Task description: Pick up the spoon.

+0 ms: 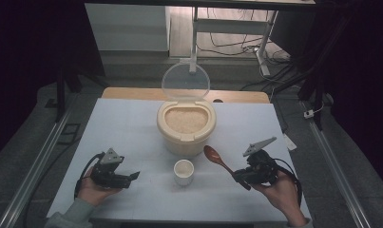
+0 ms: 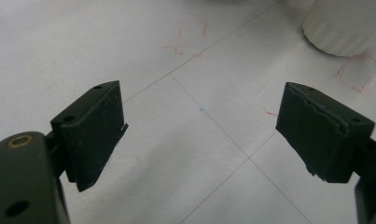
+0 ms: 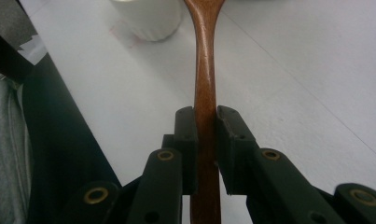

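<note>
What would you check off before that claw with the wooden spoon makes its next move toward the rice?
1. Spoon grip: ok. The right claw is shut on the wooden spoon, its handle squeezed between both pads.
2. Rice container open: ok. The clear lid stands flipped up behind it, and rice is exposed.
3. Small white cup upright: ok. It stands in front of the container.
4. Cup has room: cannot tell. Its inside looks pale, and the fill level is unclear.
5. Left claw out of the way: ok. It is open, holds nothing, and sits left of the cup.
6. Spoon bowl empty: ok, judging from the high view.
</note>
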Available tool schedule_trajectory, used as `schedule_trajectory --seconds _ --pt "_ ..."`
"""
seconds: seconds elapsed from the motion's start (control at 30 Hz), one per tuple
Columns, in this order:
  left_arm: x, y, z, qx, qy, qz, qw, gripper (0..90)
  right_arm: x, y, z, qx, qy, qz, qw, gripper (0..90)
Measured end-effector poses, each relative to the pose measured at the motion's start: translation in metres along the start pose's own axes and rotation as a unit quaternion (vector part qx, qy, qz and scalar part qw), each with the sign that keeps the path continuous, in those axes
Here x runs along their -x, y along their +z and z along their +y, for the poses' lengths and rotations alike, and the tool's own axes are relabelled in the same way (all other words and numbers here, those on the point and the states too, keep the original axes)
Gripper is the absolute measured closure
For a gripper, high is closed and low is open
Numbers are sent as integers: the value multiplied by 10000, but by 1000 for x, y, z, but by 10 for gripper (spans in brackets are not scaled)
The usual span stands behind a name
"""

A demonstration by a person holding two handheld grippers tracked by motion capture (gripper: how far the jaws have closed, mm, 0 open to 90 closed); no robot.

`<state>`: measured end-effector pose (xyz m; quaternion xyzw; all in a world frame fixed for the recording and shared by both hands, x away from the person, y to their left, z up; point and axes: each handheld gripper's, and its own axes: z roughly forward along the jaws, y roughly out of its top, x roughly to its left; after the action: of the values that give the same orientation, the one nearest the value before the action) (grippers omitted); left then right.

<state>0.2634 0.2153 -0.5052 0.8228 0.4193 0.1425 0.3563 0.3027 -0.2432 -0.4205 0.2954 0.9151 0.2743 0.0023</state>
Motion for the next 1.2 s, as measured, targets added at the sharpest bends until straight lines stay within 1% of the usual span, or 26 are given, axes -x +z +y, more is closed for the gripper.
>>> schedule_trajectory --seconds 0.13,0.43,0.6,0.8,0.97,1.0,1.2 --pt "0 0 0 -1 -5 -6 10000 148 -6 3 3 12 -89 112 9999 787" --pt "1 -2 1 20 23 -6 10000 148 -19 9 12 41 -319 215 9992 787" --pt "1 -1 1 1 33 -7 10000 148 -23 14 17 8 -429 309 9986 787" --pt "1 -1 1 26 21 -8 10000 148 -28 21 23 -33 -542 324 9980 787" --pt "1 -1 1 13 43 -6 10000 148 -36 29 32 -85 -729 383 9966 787" --pt "1 -1 1 13 43 -6 10000 148 -37 29 34 -116 -783 379 9961 787" --pt "1 -2 2 30 30 -10 10000 149 -46 31 45 -93 -1045 407 9936 787"
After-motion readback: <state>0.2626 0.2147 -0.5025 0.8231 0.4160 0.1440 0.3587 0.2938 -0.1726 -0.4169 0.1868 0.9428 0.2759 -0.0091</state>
